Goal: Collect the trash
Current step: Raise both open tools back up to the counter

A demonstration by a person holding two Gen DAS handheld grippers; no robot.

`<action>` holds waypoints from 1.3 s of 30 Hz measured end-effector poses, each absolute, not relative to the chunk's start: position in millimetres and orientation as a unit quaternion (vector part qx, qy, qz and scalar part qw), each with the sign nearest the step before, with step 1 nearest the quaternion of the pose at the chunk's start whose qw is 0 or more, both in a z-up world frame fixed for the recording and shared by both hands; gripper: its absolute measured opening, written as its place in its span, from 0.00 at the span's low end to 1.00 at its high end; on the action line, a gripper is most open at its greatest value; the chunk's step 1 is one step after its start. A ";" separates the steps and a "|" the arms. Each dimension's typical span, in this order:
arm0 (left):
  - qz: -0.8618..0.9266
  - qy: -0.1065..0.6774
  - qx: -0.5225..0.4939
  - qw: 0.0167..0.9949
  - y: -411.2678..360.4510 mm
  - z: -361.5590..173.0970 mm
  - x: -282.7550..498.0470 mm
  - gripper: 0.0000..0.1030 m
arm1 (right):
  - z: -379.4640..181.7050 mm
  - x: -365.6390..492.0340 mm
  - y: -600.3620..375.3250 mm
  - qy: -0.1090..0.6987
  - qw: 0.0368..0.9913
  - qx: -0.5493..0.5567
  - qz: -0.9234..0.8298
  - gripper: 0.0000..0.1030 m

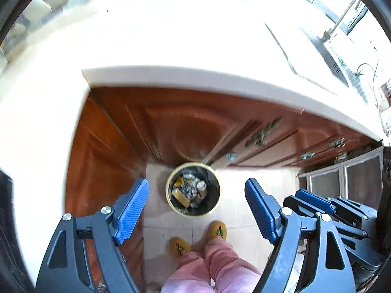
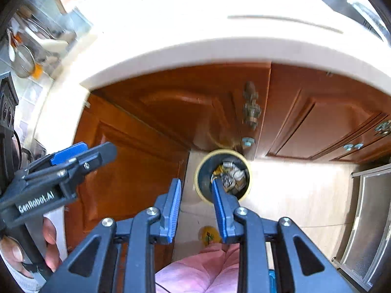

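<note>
Both my tongs, left point(image 1: 196, 210) spread wide and right point(image 2: 196, 210) part open, hang empty above the filled bin point(image 1: 193, 189).

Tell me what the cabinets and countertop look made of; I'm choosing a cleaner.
Cabinets: apparently wood, reddish-brown with a glossy varnish; grain and light reflections show on the raised panels. Countertop: a smooth, pale cream slab, possibly stone or solid surface; glare hides any pattern.

A round, yellow-rimmed trash bin point(image 1: 193, 190) stands upright on the tile floor beside the wooden cabinets. Crumpled wrappers and packets point(image 1: 189, 191) lie inside
</note>
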State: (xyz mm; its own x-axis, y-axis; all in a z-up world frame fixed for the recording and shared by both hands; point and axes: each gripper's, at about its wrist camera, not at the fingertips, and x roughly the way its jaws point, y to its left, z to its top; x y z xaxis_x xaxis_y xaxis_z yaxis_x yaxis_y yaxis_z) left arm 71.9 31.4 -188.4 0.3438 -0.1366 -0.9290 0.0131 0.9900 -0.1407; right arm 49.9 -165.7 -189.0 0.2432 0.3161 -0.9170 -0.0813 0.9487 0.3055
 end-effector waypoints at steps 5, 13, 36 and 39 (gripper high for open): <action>-0.042 0.535 -0.029 0.844 32.8 -134.7 77.0 0.77 | -137.9 49.8 -164.1 0.561 0.814 0.101 0.111 0.26; -0.037 0.463 0.022 0.885 23.1 -53.6 93.8 0.77 | -66.8 67.8 -168.6 0.508 0.847 0.117 0.100 0.26; 0.059 0.441 0.028 0.895 33.7 -14.3 318.7 0.77 | 14.9 313.5 -165.9 0.467 0.854 0.103 0.204 0.42; 0.071 0.452 0.022 0.889 30.6 -27.4 365.1 0.69 | 3.4 372.8 -161.4 0.486 0.839 0.100 0.222 0.42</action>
State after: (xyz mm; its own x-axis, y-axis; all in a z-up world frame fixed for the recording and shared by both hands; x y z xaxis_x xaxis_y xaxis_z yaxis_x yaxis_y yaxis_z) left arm 365.1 30.6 -27.4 0.5811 0.1464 -0.8006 -0.1062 0.9889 0.1037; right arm 372.8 -161.4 3.4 0.4281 0.4699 -0.7719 -0.2752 0.8814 0.3839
